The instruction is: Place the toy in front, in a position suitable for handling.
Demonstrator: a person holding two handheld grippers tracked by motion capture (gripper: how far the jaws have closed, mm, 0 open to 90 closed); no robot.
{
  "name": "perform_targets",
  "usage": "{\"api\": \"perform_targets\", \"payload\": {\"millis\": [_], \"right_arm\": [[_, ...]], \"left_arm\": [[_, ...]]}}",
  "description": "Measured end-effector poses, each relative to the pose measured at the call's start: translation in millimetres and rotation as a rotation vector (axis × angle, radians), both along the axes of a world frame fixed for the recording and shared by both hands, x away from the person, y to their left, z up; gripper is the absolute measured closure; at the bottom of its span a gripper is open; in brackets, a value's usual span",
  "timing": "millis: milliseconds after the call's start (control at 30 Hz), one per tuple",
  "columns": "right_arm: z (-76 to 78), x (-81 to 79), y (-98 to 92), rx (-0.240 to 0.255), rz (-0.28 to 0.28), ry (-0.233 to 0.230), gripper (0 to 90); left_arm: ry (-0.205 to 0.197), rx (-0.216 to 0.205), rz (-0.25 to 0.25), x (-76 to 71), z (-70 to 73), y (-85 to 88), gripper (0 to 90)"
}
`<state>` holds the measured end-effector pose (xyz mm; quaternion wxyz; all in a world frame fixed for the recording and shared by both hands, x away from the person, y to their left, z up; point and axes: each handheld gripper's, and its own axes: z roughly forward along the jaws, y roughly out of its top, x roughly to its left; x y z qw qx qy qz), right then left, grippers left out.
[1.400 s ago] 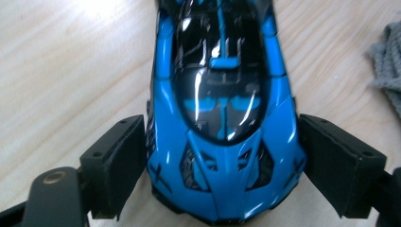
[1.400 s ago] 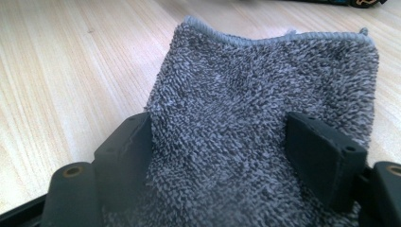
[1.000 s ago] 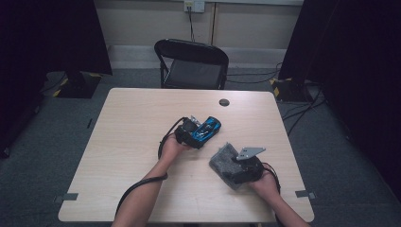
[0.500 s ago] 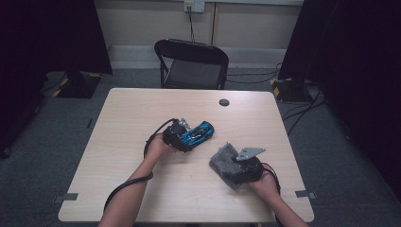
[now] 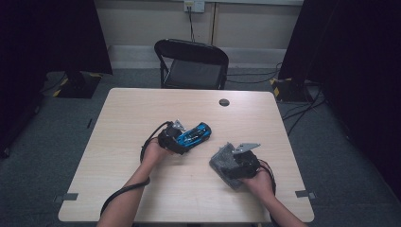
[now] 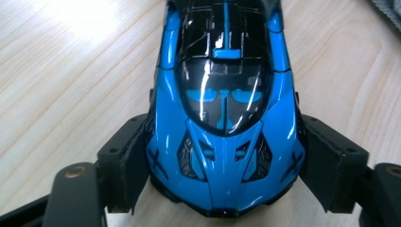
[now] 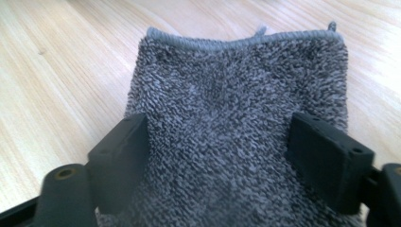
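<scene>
High view
- Left gripper (image 5: 184, 140): gripping the blue toy car (image 5: 196, 134) by its near end, the car pointing away toward the table's far right.
- Car's place: sitting near the middle of the table (image 5: 142, 109), well apart from the black disc (image 5: 224, 102) at the far edge.
- Right gripper (image 5: 231, 163): clasping the grey cloth (image 5: 223, 160), which is bunching up toward the car, near it but not touching.
- Hazard: the cloth's loose part is sagging; in a sweep toward the car it could be dragging on the table and pulling out of the jaws.

Left gripper view
- Left gripper (image 6: 224, 175): jaws have just been opening a little, with the car (image 6: 224, 118) between them; the pads (image 6: 127, 161) are lying against both flanks at the nose.
- Hazard: the hold is looking light and set on the tapering, glossy nose. Any push from the cloth could be sliding the car forward out of the jaws or rolling it off across the table (image 6: 71, 71).
- Hazard: with one end alone held, sideways pressure could be swinging the far end round.

Right gripper view
- Right gripper (image 7: 222, 161): jaws closed on the cloth (image 7: 236, 118), pads (image 7: 326, 161) pressing into its two sides, the hemmed edge lying ahead.
- Hazard: the thick pile is giving under the pads, so the bundle could be creeping loose or unfolding while rubbing.
- Hazard: hard jaw tips are standing close behind the cloth's front; pressed too deep, they could be scraping the paint.
</scene>
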<state>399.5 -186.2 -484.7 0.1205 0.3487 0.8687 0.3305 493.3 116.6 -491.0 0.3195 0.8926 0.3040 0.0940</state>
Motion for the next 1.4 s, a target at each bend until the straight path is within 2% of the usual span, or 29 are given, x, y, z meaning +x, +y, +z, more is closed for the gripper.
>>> {"api": "perform_targets", "payload": {"millis": [133, 167, 267, 400, 467, 533, 633, 667, 733, 800, 900, 967, 1033, 1067, 1167, 1233, 1300, 1400], "right_arm": [[-2.1, -3.3, 4.4, -0.053, -0.007, -0.022, 25.8], [-2.0, -3.4, 4.9, -0.056, -0.01, -0.021, 26.3], [-2.2, -3.0, 4.5, -0.05, -0.016, -0.012, 26.9], [-3.4, -4.2, 4.0, -0.04, -0.025, -0.023, 27.7], [-3.4, -4.0, 4.0, -0.039, -0.029, -0.022, 29.0], [-3.0, -4.3, 4.2, -0.039, -0.033, -0.022, 32.6], [-1.4, -5.7, 3.7, -0.043, -0.036, -0.028, 46.3], [-1.1, -5.9, 3.8, -0.045, -0.037, -0.029, 46.8], [-0.8, -5.6, 4.2, -0.048, -0.038, -0.026, 49.1], [0.3, -5.7, 4.5, -0.054, -0.036, -0.027, 57.5], [0.8, -5.0, 4.8, -0.058, -0.032, -0.029, 62.3], [0.9, -4.8, 4.8, -0.062, -0.033, -0.033, 65.5], [1.0, -4.7, 4.5, -0.062, -0.032, -0.032, 66.4], [1.0, -4.6, 4.3, -0.062, -0.032, -0.033, 66.8], [1.3, -4.2, 4.1, -0.066, -0.032, -0.03, 69.3], [1.9, -3.7, 4.3, -0.071, -0.035, -0.026, 70.8], [2.2, -3.7, 4.6, -0.077, -0.03, -0.031, 72.7], [2.5, -4.3, 4.8, -0.078, -0.029, -0.029, 74.2]], "left_arm": [[-0.011, -0.039, 0.027, -3.0, -4.1, 7.1, 16.7], [-0.005, -0.04, 0.024, -3.3, -3.9, 8.5, 15.7], [-0.04, -0.046, 0.02, -7.9, -7.4, 13.5, 14.4], [-0.047, -0.044, 0.03, -12.1, -7.9, 21.0, 11.8], [-0.051, -0.059, 0.026, -14.0, -9.4, 23.2, 11.7], [-0.063, -0.074, 0.028, -15.5, -10.9, 24.8, 11.8], [-0.083, -0.104, 0.008, -17.7, -13.2, 28.3, 14.2], [-0.086, -0.113, 0.01, -18.2, -13.9, 28.7, 15.3], [-0.086, -0.108, 0.012, -18.6, -13.5, 28.5, 15.4], [-0.083, -0.099, 0.022, -19.0, -12.6, 26.9, 15.9], [-0.074, -0.088, 0.024, -18.9, -11.1, 26.7, 15.8], [-0.049, -0.094, 0.04, -18.6, -9.3, 28.2, 15.7], [-0.053, -0.092, 0.029, -21.0, -8.0, 29.8, 16.8], [-0.049, -0.105, 0.028, -22.4, -7.2, 30.8, 17.8], [-0.061, -0.129, 0.025, -28.3, -5.0, 34.9, 16.4], [-0.061, -0.107, 0.042, -30.0, -6.6, 36.4, 16.5], [-0.056, -0.119, 0.04, -30.8, -10.5, 37.7, 16.3], [-0.09, -0.109, 0.035, -30.8, -13.1, 36.3, 15.9]]}}
